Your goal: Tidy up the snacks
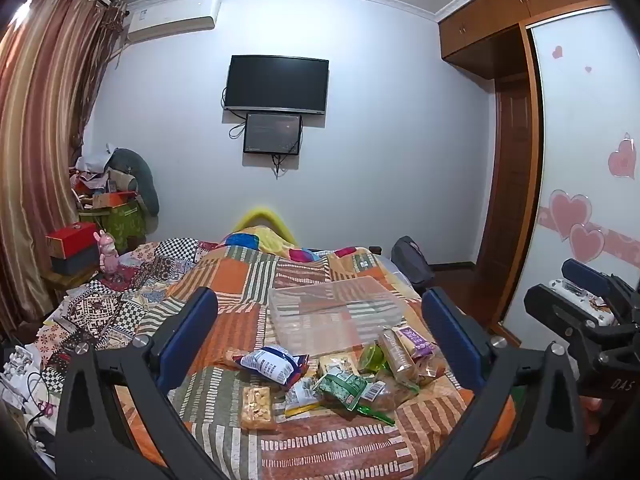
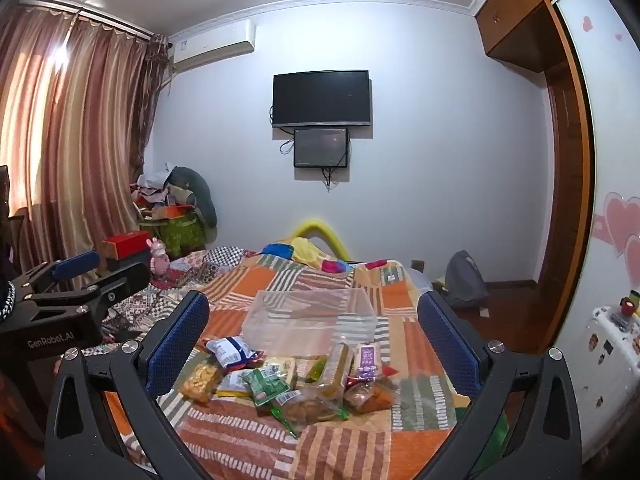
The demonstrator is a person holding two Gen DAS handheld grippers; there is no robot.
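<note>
You are holding both grippers above the bed with nothing sorted yet, so the whole job is lying ahead of you. The left gripper is standing with its fingers spread as wide as they go, gripping nothing. The right gripper is doing the same, its fingers wide apart and bare.

The clear plastic box is sitting on the quilt beyond your fingertips, between the two fingers in either view, and it is looking empty. The pile of snacks is lying loose on the quilt just in front of the box, nearer to you and low between the fingers. In it, a blue and white packet is lying toward the left finger, a clear bag of yellow crackers is lying nearest you, a green packet is in the middle, and a purple-labelled packet is leaning toward the right finger.

Judging from this, every packet is waiting to go into the box, and neither gripper is touching one.
</note>
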